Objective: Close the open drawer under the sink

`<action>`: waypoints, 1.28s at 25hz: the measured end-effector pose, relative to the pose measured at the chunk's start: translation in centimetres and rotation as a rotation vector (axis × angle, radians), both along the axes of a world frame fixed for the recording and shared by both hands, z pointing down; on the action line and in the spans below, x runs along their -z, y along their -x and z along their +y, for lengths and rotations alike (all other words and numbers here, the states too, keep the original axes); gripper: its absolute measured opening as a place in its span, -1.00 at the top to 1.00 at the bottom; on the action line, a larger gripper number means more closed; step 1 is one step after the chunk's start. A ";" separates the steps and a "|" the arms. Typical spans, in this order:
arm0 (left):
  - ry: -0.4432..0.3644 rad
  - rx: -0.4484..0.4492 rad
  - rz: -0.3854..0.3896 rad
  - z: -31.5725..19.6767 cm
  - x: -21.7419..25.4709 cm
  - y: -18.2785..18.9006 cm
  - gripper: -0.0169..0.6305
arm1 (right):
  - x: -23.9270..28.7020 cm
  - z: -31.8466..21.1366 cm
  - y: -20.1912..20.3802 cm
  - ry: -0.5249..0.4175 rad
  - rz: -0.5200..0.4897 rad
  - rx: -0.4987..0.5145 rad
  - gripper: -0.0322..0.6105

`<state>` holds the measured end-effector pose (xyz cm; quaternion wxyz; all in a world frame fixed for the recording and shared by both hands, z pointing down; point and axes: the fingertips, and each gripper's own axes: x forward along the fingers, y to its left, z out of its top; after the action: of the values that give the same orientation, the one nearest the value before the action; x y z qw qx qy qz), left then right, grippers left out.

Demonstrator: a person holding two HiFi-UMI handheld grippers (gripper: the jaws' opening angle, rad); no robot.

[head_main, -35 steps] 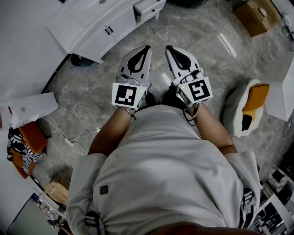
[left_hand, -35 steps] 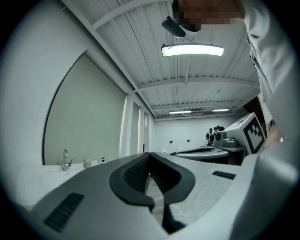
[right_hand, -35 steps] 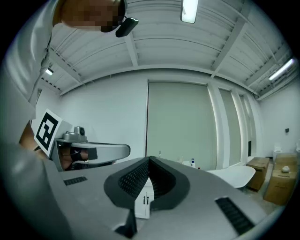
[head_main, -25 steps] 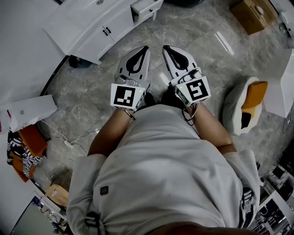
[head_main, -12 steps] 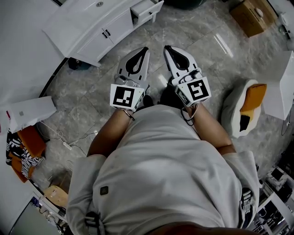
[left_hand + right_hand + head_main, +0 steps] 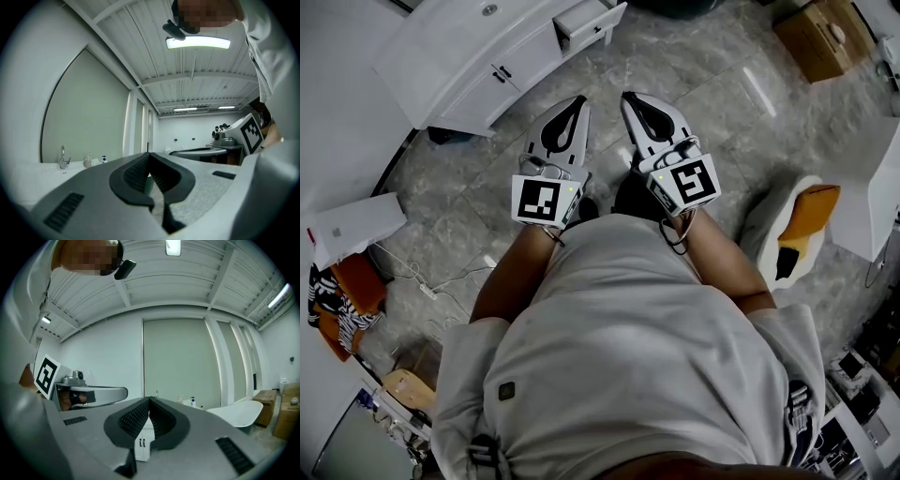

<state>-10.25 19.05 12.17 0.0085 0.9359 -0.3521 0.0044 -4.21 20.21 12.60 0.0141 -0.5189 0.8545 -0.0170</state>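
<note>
— Where is the drawer?
— The drawer (image 6: 591, 19) stands pulled out of the white cabinet (image 6: 441, 56), at the end of the cabinet's front, just beside its two doors (image 6: 511, 70) with dark handles. Nothing touches it.
— And the grippers?
— Both are held out level over the grey stone floor (image 6: 703, 84), side by side, well apart from the cabinet and pointing toward it. The left gripper (image 6: 578, 101) is the nearer of the two to the cabinet. The right gripper (image 6: 629, 97) is just beside it, on the side away from the cabinet.
— What about the jaws?
— On each gripper the jaws are pressed together, tips meeting, with nothing pinched. In the right gripper view the cabinet doors show through the gap below the closed tips.
— Anything else around?
— A faucet (image 6: 62, 157) stands on the cabinet top. A cardboard box (image 6: 820, 33) lies well away from the cabinet, past the drawer end. A white seat (image 6: 766, 220) with an orange cushion (image 6: 809, 208) sits farther from the cabinet than the person's right arm (image 6: 722, 262).
</note>
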 end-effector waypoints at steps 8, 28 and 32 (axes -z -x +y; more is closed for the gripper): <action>0.020 0.080 -0.011 -7.5 -1.5 -7.5 0.92 | -2.5 -7.3 -8.6 0.092 0.008 0.084 0.83; 0.084 0.225 -0.036 -20.1 -8.2 -11.9 0.92 | -9.1 -21.1 -14.7 0.099 0.076 0.218 0.83; 0.087 0.217 -0.046 -22.5 -10.4 -11.4 0.92 | -12.1 -23.9 -13.8 0.142 0.102 0.215 0.82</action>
<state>1.18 -3.46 22.55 0.0416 0.8906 -0.4511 0.0403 9.56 -3.71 24.71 -0.0679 -0.4245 0.9014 -0.0523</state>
